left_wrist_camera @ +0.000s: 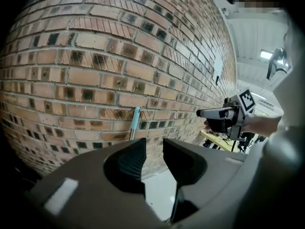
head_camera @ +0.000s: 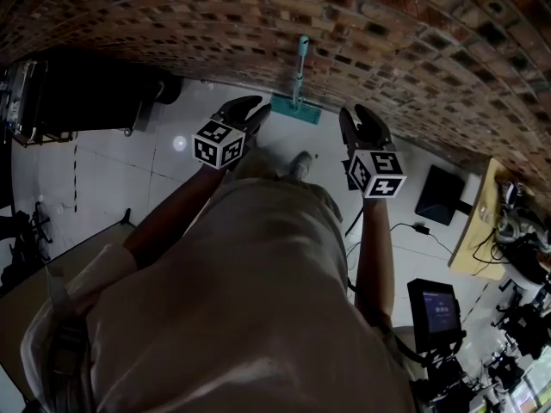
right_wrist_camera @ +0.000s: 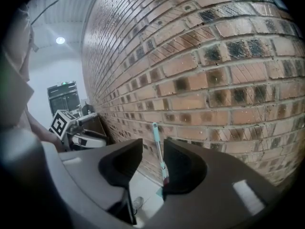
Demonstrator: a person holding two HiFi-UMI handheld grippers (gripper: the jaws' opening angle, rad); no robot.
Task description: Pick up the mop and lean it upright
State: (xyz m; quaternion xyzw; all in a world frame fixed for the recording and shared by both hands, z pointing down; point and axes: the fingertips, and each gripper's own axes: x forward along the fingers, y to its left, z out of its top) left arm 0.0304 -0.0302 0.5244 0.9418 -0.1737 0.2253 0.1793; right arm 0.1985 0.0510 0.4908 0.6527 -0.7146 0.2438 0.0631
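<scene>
The mop (head_camera: 299, 74) stands upright with its teal handle leaning on the brick wall and its teal head (head_camera: 295, 108) on the floor. My left gripper (head_camera: 251, 114) and right gripper (head_camera: 362, 126) are held short of it, one on each side, not touching it. In the left gripper view the handle (left_wrist_camera: 136, 123) rises behind the left jaw, and the left gripper (left_wrist_camera: 154, 149) is open and empty. The right gripper view shows the handle (right_wrist_camera: 157, 147) beyond the gap of the right gripper (right_wrist_camera: 153, 152), which is open with nothing in it.
The brick wall (head_camera: 387, 33) runs across the far side. A dark cabinet (head_camera: 86, 93) stands at the left. A black monitor (head_camera: 439, 194) lies on the floor at the right, beside a wooden table (head_camera: 478, 231) and a screen on a stand (head_camera: 437, 308).
</scene>
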